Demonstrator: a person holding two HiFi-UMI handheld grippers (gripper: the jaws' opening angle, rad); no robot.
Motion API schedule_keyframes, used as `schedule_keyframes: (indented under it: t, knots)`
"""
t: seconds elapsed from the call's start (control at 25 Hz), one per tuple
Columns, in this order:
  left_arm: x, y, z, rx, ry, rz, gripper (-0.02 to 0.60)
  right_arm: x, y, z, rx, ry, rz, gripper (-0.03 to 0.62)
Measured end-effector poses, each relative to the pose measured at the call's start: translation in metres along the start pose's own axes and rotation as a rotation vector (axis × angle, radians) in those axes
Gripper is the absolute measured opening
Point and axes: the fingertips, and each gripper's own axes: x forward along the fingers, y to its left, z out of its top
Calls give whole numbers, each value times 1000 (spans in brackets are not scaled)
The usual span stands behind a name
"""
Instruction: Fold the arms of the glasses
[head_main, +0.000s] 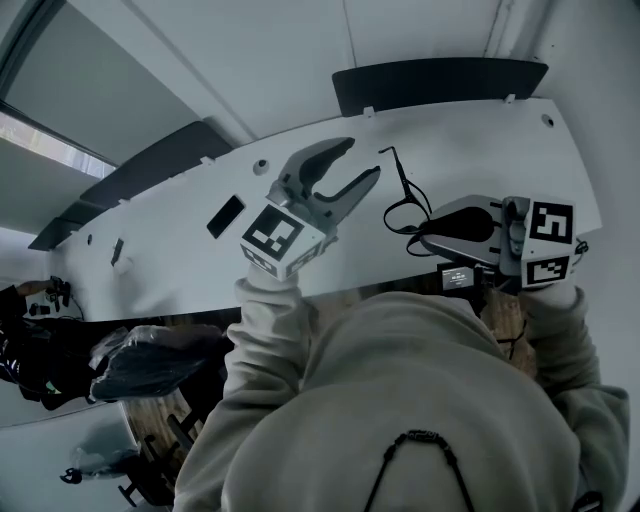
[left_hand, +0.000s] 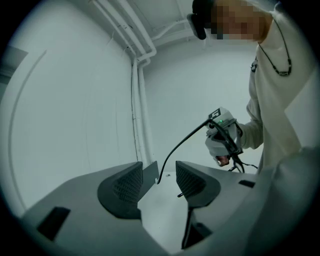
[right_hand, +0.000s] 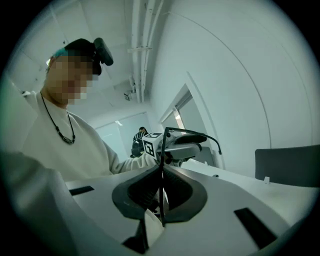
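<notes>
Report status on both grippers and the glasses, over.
Left gripper open, empty, above the white table. Right gripper shut on the glasses, held up. One arm sticks out unfolded toward the left. Nothing between them.

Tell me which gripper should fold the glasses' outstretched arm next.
Left. The left gripper is open and empty beside the glasses' outstretched arm; the right gripper is shut on the frame, steadying it.

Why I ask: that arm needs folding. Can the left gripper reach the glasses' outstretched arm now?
Probably yes. The left gripper stands open, and the right gripper, shut on the glasses, holds their arm out right at the gap between those jaws, nothing in between.
</notes>
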Motion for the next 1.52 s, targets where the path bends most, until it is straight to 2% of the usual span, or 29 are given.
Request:
schedule_keyframes:
  t: [0.32, 0.4, 0.6, 1.04, 1.24, 1.52]
  knots:
    - [28, -10, 10, 100, 3, -37, 188, -5, 11, 10, 99, -53, 77, 41]
    - [31, -15, 8, 105, 9, -50, 117, -7, 11, 13, 100, -61, 76, 41]
    - [31, -16, 6, 68, -14, -49, 37, -7, 10, 16, 91, -68, 73, 41]
    - [29, -23, 8, 4, -44, -76, 25, -9, 9, 26, 56, -105, 62, 41]
    - [25, -27, 8, -105, -96, -106, 23, -9, 11, 30, 42, -112, 66, 41]
    - [20, -33, 12, -196, -151, -149, 20, -4, 10, 39, 12, -132, 70, 40]
